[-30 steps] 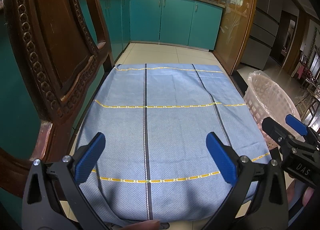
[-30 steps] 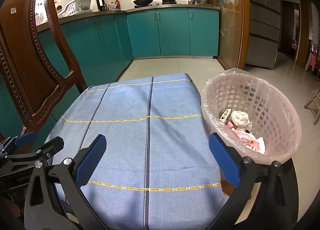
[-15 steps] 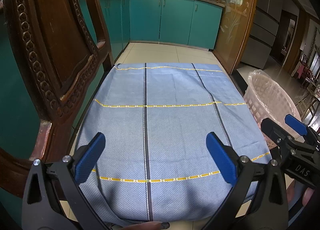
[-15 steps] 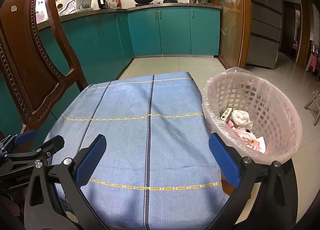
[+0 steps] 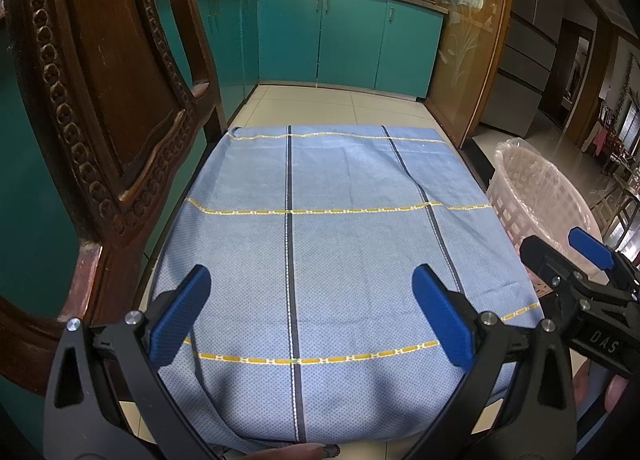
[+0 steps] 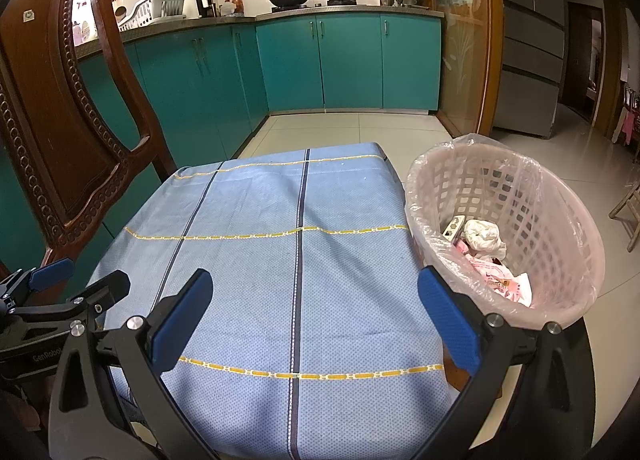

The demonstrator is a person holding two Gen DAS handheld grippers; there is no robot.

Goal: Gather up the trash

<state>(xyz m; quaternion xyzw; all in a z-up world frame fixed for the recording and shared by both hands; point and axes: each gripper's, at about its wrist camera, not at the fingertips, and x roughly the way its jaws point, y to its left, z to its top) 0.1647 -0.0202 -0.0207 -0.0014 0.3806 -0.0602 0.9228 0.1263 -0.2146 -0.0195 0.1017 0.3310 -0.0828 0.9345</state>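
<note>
A pink lattice waste basket [image 6: 560, 220] lined with clear plastic stands at the right edge of a small table covered by a blue cloth [image 6: 280, 260]. Inside lie crumpled white paper [image 6: 484, 236], a small box and pink wrappers [image 6: 500, 284]. The basket also shows in the left wrist view [image 5: 536, 196]. My left gripper [image 5: 312, 316] is open and empty over the near end of the cloth. My right gripper [image 6: 316, 320] is open and empty over the cloth, just left of the basket. Each gripper shows at the edge of the other's view.
A carved brown wooden chair back [image 5: 100, 100] stands close on the left of the table, also in the right wrist view [image 6: 60, 120]. Teal kitchen cabinets [image 6: 340, 60] with pots on top line the far wall. A wooden-framed glass door [image 5: 468, 60] and tiled floor lie beyond.
Both grippers have drifted only slightly; the view has barely shifted. Both stay open and empty.
</note>
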